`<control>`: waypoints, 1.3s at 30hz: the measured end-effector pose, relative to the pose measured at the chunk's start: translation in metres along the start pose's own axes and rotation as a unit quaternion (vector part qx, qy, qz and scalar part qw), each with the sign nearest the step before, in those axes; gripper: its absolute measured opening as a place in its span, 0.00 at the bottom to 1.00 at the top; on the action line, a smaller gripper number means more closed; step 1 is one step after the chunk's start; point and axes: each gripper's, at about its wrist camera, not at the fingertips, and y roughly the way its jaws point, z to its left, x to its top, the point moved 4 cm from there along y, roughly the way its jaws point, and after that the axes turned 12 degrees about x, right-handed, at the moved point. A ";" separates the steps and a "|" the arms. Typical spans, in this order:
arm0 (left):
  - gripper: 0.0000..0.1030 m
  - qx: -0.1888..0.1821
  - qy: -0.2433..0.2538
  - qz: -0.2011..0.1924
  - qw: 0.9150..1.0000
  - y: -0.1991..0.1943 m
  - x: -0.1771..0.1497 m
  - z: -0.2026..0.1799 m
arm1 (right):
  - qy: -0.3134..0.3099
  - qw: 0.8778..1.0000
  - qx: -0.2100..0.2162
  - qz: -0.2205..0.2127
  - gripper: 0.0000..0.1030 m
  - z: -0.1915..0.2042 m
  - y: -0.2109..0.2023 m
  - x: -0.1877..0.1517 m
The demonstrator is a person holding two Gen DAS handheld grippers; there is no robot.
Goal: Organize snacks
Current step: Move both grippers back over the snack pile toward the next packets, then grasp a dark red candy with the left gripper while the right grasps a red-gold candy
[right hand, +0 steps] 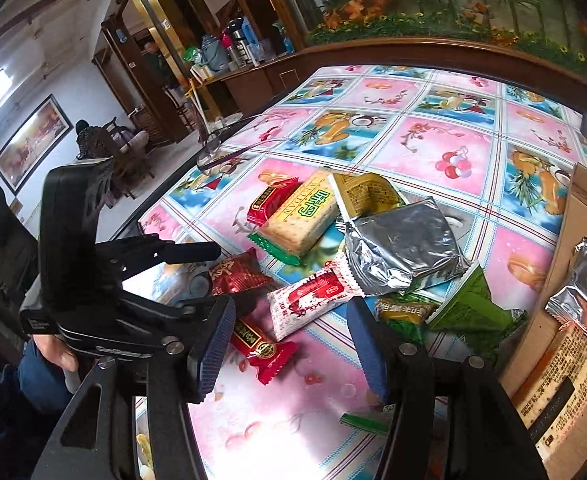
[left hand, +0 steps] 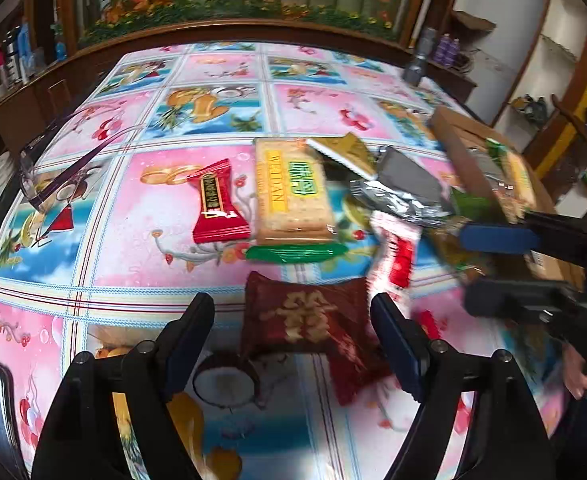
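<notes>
Red candy (right hand: 262,347) lengthwise between tool tips.

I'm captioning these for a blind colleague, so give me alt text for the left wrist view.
The left tool, open, hangs over a dark red snack packet on a colourful fruit-print tablecloth. Behind it lie a Weidan cracker pack, a bright red candy and a silver foil packet. The open right tool reaches in from the right beside a cardboard box.

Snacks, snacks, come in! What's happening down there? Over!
Both hand-held grippers open, empty: left, right. Left straddles dark red packet. Loose snack pile beside cardboard box. Nothing blocking.
</notes>
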 end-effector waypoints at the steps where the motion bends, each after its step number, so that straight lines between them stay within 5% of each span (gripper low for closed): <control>1: 0.69 0.008 0.002 -0.001 1.000 0.002 0.000 0.000 | -0.001 1.000 0.001 0.000 0.61 0.001 0.000 0.000; 2: 0.56 0.021 0.004 -0.008 1.000 0.003 0.001 0.001 | -0.003 1.000 0.002 -0.001 0.61 0.001 -0.001 0.001; 13: 0.51 0.023 -0.072 -0.023 0.997 -0.002 0.007 0.041 | -0.043 0.999 0.017 0.029 0.64 0.020 0.019 -0.009; 22: 0.51 0.016 -0.088 -0.041 0.995 -0.011 0.011 0.046 | -0.103 0.992 -0.039 0.068 0.64 0.033 0.056 -0.024; 26: 0.51 0.017 -0.088 -0.044 0.995 -0.012 0.011 0.046 | -0.143 0.985 -0.030 0.089 0.33 0.048 0.059 -0.034; 32: 0.51 0.021 -0.084 -0.055 0.995 -0.015 0.012 0.045 | -0.168 0.980 -0.040 0.094 0.32 0.060 0.060 -0.038; 39: 0.51 0.027 -0.079 -0.069 0.994 -0.020 0.013 0.043 | -0.113 0.992 -0.048 0.032 0.32 0.043 0.034 -0.018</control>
